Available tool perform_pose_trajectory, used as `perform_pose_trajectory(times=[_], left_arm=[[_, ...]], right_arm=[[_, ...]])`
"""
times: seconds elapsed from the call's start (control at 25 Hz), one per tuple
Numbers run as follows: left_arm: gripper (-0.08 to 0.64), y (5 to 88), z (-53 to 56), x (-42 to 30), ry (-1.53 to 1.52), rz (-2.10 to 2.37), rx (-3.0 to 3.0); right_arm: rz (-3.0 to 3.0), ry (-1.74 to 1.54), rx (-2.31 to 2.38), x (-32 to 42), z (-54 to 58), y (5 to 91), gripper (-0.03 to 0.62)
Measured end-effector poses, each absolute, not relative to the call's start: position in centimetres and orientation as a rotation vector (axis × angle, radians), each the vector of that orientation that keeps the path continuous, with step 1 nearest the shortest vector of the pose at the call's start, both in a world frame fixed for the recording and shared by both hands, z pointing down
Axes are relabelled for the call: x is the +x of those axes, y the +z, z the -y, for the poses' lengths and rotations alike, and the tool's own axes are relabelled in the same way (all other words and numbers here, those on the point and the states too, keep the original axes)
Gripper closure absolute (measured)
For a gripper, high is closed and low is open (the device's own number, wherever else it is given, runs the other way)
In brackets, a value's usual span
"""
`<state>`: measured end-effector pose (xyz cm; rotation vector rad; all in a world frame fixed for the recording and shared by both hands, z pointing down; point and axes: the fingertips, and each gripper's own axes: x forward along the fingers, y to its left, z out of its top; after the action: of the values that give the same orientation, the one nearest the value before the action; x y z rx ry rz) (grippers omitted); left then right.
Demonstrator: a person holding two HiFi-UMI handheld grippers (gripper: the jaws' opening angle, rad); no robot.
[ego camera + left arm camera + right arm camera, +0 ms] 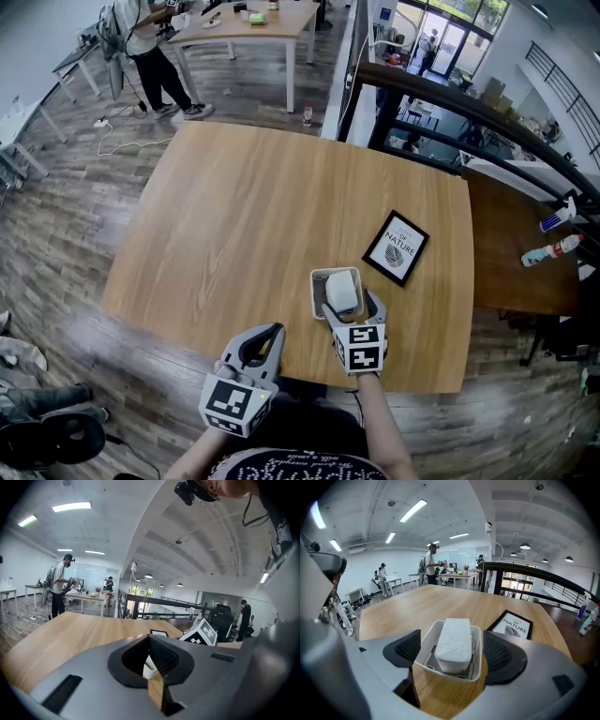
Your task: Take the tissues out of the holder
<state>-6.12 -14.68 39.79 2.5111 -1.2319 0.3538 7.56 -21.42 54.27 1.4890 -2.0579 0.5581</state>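
At the far left of the room a person (pixel 150 47) stands beside a pale work table (pixel 248 23), well away from the big wooden table (pixel 234 216) that fills the head view. Over that table's near edge, left of the middle, the left gripper (pixel 275 330) hangs with its jaws brought together at the tips and nothing between them. Its cube shows black-and-white square markers but no readable words. To its right, close to the near edge, stands the white holder (pixel 319 281). It is a rectangular tray with its open top facing up and its long axis running from near to far. The tissues (pixel 343 292) are in it as a white block lying along that same near-to-far line, and the block rises above the rim. The right gripper (pixel 353 311) reaches in from the near side with its jaws spread wide. One dark pad is on each long side of the holder, and both holder and tissues lie in the gap. The right gripper view does not show the pads pressing on the walls. Just to the right and a little farther off, a black-framed print (pixel 396 247) lies flat and turned at an angle. It reads "OF NATURE" above a leaf drawing, and a smaller top line is too small to read. At the far right two spray bottles (pixel 553 248) lie on a darker table (pixel 511 253), their labels illegible.
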Motion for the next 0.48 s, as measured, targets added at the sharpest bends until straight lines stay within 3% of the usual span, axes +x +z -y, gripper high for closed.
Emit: perform_pose_trajectory(times=[0.48], left_arm=[[0.555,39.8,15.1,-5.9,0.351,1.233,2.488]], right_arm=[[2.014,0.622,1.414,7.5,22.2,57.1,0.195]])
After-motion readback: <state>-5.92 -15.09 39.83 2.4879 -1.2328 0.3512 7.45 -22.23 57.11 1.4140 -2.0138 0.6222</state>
